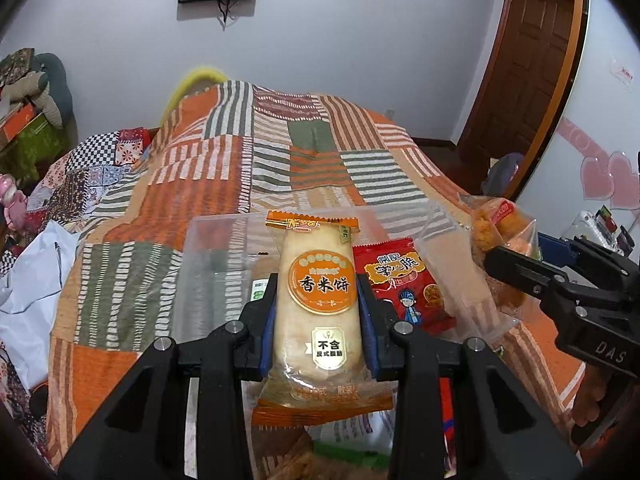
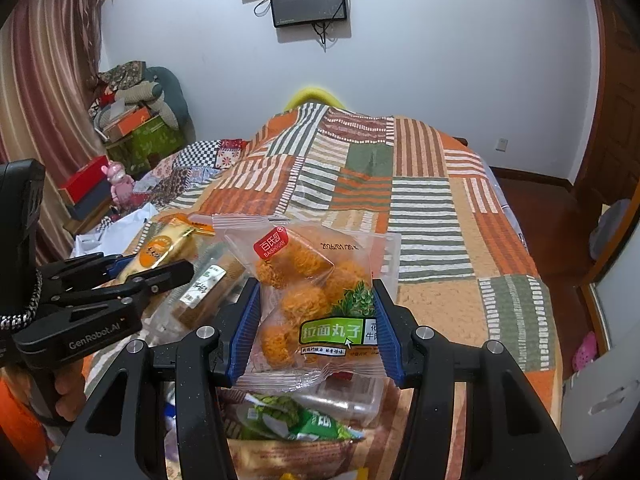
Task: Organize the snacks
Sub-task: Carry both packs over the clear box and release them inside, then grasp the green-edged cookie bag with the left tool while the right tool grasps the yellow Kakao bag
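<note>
Two clamps: left gripper pinches glossy rice cracker packet; right gripper squeezes crinkly noodle-ball bag.

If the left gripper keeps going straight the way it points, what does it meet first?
Probably the clear plastic container just ahead of the left gripper, which is shut on the rice cracker packet. The red snack packet lies slightly right. Depth is unclear.
</note>
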`<state>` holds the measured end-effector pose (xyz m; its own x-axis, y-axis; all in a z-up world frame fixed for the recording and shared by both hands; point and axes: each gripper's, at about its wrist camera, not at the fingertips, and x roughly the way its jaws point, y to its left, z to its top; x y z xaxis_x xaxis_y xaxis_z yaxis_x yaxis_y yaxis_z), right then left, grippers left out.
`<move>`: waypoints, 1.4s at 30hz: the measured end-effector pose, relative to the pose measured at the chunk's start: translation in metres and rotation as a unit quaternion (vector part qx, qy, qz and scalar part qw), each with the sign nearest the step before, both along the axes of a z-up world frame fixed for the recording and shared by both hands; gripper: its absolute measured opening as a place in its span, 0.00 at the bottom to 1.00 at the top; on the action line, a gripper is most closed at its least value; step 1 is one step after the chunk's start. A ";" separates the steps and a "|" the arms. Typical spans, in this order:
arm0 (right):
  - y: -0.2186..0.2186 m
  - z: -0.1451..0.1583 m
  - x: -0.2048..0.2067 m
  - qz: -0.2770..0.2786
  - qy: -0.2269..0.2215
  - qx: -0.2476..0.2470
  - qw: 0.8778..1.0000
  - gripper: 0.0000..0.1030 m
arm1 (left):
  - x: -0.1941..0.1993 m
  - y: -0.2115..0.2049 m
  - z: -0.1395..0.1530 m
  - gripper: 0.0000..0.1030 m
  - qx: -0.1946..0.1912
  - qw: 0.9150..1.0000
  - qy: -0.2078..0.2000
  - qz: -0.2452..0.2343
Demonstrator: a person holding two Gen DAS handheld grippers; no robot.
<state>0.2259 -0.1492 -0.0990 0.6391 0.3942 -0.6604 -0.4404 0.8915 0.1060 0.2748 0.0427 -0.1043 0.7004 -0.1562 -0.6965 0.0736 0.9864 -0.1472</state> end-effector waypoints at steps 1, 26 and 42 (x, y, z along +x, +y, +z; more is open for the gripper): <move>0.000 -0.001 0.002 0.000 0.002 -0.002 1.000 0.48 | 0.002 -0.001 -0.002 0.33 0.002 1.000 0.003 -0.001; 0.011 -0.022 0.017 0.020 0.036 -0.031 0.999 0.53 | 0.015 -0.008 -0.010 0.52 0.009 0.999 0.044 -0.020; -0.011 0.006 -0.020 0.020 0.009 -0.013 1.000 0.55 | -0.040 0.001 0.013 0.60 0.033 0.999 0.015 -0.004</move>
<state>0.2060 -0.1598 -0.0933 0.6118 0.4013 -0.6817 -0.4735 0.8761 0.0908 0.2352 0.0438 -0.0908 0.6774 -0.1150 -0.7266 0.0780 0.9934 -0.0844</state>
